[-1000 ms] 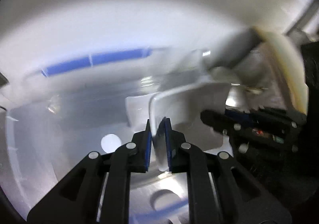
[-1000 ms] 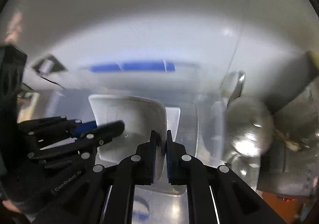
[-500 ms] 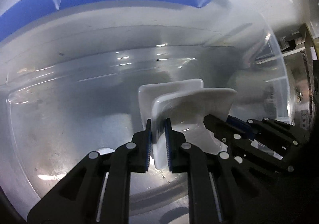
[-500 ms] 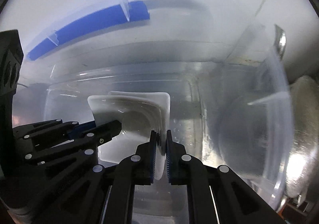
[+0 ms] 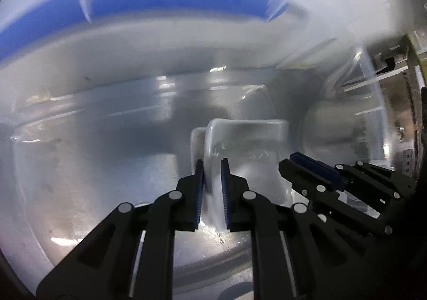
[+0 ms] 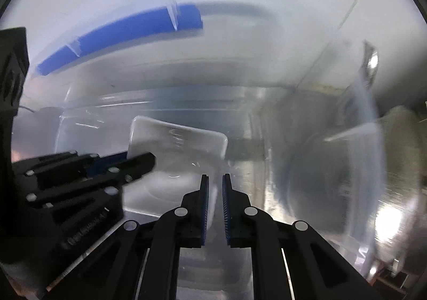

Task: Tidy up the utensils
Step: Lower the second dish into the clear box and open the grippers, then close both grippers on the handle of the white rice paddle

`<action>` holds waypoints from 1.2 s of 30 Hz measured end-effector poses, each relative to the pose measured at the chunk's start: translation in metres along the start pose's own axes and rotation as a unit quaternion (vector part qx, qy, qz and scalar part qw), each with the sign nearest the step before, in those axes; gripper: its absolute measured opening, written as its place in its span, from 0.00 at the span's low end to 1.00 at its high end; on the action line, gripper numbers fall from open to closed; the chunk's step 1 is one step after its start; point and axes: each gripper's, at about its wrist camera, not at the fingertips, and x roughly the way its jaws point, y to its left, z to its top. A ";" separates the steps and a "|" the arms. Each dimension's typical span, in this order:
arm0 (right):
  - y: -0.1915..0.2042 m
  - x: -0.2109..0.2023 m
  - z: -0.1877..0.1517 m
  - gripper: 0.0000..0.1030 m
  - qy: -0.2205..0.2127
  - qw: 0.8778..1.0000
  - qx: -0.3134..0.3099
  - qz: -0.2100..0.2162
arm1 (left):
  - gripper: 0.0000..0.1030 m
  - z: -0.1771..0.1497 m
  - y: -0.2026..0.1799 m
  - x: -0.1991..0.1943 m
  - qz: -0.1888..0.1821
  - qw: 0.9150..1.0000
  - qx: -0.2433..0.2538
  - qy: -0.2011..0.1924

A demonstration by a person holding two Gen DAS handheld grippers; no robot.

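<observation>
Both grippers have dropped into the clear bin (image 5: 80, 166), left gripper (image 5: 212, 190) and right gripper (image 6: 214, 202) each clamped on the white dish (image 6: 176, 145) rim between them, so release should be next.

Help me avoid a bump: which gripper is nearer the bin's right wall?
Right. The right gripper, gripping the dish at its right edge, sits beside the wall; the left gripper grips its left edge, farther off, with the right gripper between.

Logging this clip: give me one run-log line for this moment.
left gripper: shut on white square dish | right gripper: shut on same dish | place: inside clear plastic bin
</observation>
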 end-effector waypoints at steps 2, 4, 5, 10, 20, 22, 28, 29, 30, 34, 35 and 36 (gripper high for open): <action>-0.002 -0.026 -0.007 0.12 -0.029 1.000 -0.006 0.001 | 0.10 -0.005 -0.007 -0.022 0.010 1.000 0.012 -0.026; -0.002 -0.057 -0.018 0.12 -0.064 0.998 -0.013 0.009 | 0.10 -0.018 -0.017 -0.058 0.013 0.997 0.026 -0.068; -0.002 -0.077 -0.028 0.12 -0.087 0.996 -0.020 0.013 | 0.10 -0.027 -0.024 -0.075 0.014 0.995 0.035 -0.088; 0.009 -0.162 -0.114 0.23 -0.161 0.982 -0.077 0.054 | 0.16 -0.111 -0.063 -0.165 -0.009 0.979 0.089 -0.184; 0.020 -0.099 -0.288 0.43 -0.036 0.991 -0.092 0.094 | 0.62 -0.291 -0.047 -0.131 -0.061 0.990 0.049 -0.120; 0.019 -0.069 -0.305 0.43 0.010 0.993 -0.060 0.104 | 0.62 -0.305 -0.026 -0.113 -0.031 0.995 -0.006 -0.095; 0.045 -0.040 -0.313 0.43 0.047 0.993 -0.042 0.102 | 0.62 -0.324 0.009 -0.113 -0.025 0.993 -0.077 -0.090; 0.050 -0.039 -0.313 0.43 0.049 0.993 -0.042 0.099 | 0.62 -0.326 0.010 -0.112 -0.023 0.993 -0.076 -0.089; 0.055 -0.035 -0.313 0.43 0.053 0.993 -0.045 0.097 | 0.62 -0.327 0.011 -0.113 -0.026 0.993 -0.076 -0.088; 0.060 -0.010 -0.317 0.40 0.072 0.993 -0.044 0.086 | 0.62 -0.330 0.014 -0.105 -0.051 0.992 -0.082 -0.077; 0.060 -0.007 -0.318 0.31 0.071 0.993 -0.042 0.086 | 0.62 -0.330 0.015 -0.103 -0.057 0.992 -0.084 -0.072; 0.061 -0.008 -0.318 0.23 0.065 0.993 -0.043 0.085 | 0.62 -0.330 0.016 -0.099 -0.062 0.992 -0.086 -0.067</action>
